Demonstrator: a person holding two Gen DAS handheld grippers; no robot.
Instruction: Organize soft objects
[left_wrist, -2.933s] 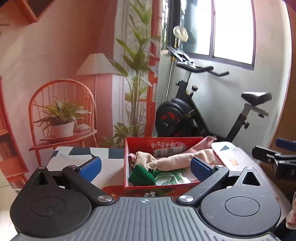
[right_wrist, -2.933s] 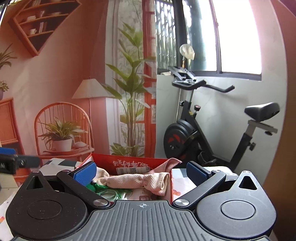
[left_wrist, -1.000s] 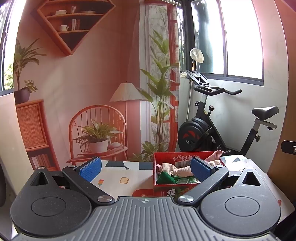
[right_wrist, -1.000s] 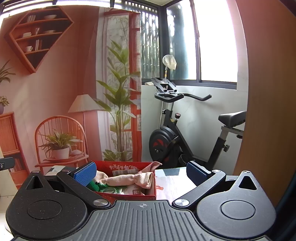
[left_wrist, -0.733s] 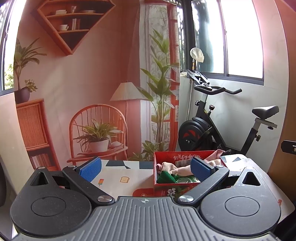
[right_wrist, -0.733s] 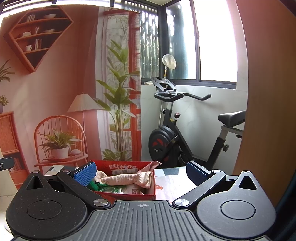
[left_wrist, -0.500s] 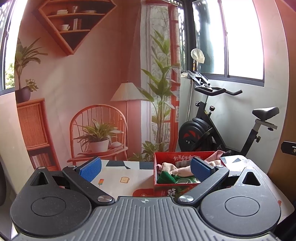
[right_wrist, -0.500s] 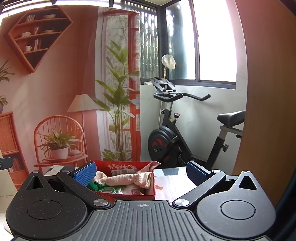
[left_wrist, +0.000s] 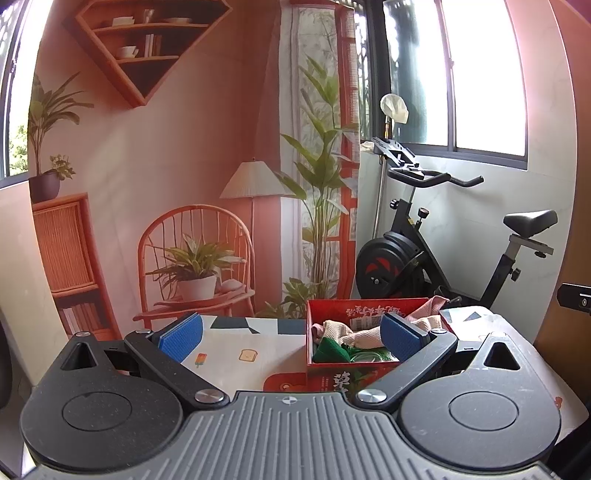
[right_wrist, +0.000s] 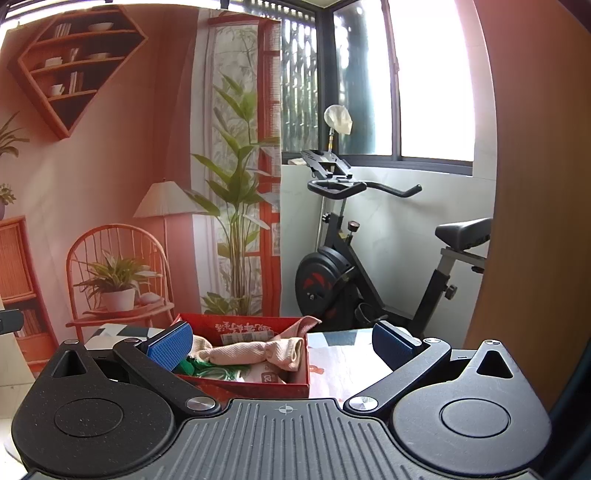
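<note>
A red cardboard box stands on the patterned table. A pink cloth lies across it, one corner hanging over the far rim, with a green soft item and green cord underneath. My left gripper is open and empty, held back from the box, which sits ahead to the right. My right gripper is also open and empty, with the box ahead between its fingers, toward the left one.
An exercise bike stands behind the table by the window. A printed backdrop with a chair, plants and a lamp covers the wall. A wooden panel rises at the right. The other gripper's tip shows at the right edge.
Since 2.9 s ago both grippers have pulled back and up from the box, so it looks smaller. Over the last second almost nothing has moved.
</note>
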